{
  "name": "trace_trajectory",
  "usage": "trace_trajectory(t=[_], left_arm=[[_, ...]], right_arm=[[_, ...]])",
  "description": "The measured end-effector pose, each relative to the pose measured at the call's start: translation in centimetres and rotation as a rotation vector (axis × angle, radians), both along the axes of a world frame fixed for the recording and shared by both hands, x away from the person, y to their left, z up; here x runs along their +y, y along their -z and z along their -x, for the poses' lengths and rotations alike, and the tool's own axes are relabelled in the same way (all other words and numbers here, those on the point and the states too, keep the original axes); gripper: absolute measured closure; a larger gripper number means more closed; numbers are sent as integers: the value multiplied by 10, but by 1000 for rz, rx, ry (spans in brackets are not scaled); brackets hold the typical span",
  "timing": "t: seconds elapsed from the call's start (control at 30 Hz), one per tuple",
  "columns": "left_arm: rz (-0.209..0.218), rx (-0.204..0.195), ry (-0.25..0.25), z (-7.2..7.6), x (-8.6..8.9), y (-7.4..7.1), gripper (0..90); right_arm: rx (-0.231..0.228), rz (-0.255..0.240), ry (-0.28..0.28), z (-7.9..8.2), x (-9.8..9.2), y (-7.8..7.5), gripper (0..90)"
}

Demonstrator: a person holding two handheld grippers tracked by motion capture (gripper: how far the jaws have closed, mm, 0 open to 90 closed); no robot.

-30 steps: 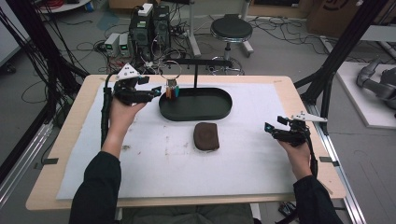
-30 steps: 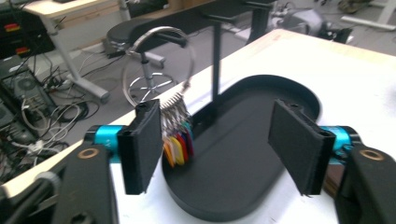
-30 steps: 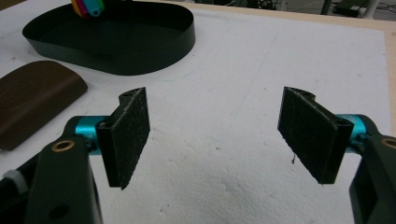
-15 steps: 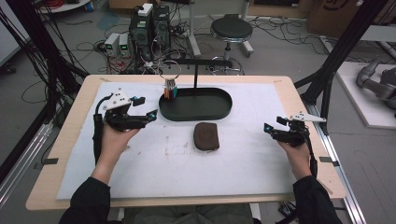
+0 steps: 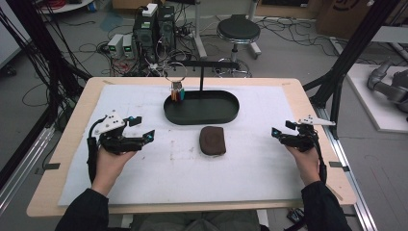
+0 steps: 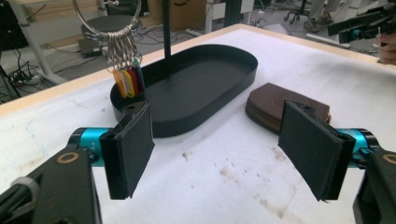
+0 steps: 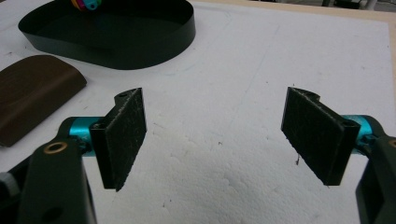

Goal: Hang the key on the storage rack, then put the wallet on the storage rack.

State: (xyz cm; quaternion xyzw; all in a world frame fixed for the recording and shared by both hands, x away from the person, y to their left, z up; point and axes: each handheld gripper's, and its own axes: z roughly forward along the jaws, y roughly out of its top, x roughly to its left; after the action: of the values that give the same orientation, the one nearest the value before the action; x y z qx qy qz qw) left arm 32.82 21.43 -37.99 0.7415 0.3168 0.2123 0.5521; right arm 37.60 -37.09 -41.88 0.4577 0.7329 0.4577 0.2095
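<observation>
**High view.** My left gripper [image 5: 143,128] hovers over the white table cover with its jaws spread. They have just been opening, and nothing is between them. My right gripper [image 5: 281,129] is spread as wide and is also empty. The brown pouch [image 5: 212,140] lies flat between the two, to the right of my left gripper and to the left of my right one. Neither hand looks clearly nearer. The pouch is close to square, and I judge its slightly longer side runs away from me.

Beyond the pouch sits the black oval tray [image 5: 202,118], long axis crosswise. It holds nothing but the foot of a thin stand [image 5: 201,79].

**Left gripper view.** Between the parted pads of my left gripper [image 6: 217,144] there is bare cover. The pouch [image 6: 271,105] lies ahead and to the right, just beside the tray [image 6: 187,126] without clearly touching it. The bunch of keys [image 6: 127,81] hangs on a ring ahead and to the left, its coloured tags dangling at the tray's near end.

**Right gripper view.** My right gripper [image 7: 217,140] frames only cover. The pouch [image 7: 32,93] lies ahead and to the left, with the tray [image 7: 140,51] behind it. Either hand would likely have to swing inward to take the pouch.
</observation>
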Motion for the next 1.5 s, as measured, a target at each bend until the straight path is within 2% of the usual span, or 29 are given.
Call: trace_trajectory(t=[0.23,0.43,0.53,0.63,0.7,0.87,1.03,1.13,1.5], left_arm=[[3,23,-17,8,9,11,244],[13,6,-23,7,12,14,244],[28,18,-14,6,13,18,243],[20,6,-19,5,14,20,239],[37,12,-24,4,14,20,239],[32,5,-22,6,11,20,236],[26,6,-21,7,7,21,236],[24,7,-18,6,6,21,236],[18,10,-20,8,5,22,236]], right_arm=[[3,2,-3,3,1,-1,221],[-3,10,-11,3,4,-1,221],[-2,16,-16,3,4,-1,227],[-8,16,-22,3,5,-1,234],[-6,18,-25,4,6,-1,235],[-3,14,-62,4,11,0,264],[-1,-7,-115,5,26,0,288],[-3,0,-145,5,37,0,300],[45,-26,-250,3,84,6,355]])
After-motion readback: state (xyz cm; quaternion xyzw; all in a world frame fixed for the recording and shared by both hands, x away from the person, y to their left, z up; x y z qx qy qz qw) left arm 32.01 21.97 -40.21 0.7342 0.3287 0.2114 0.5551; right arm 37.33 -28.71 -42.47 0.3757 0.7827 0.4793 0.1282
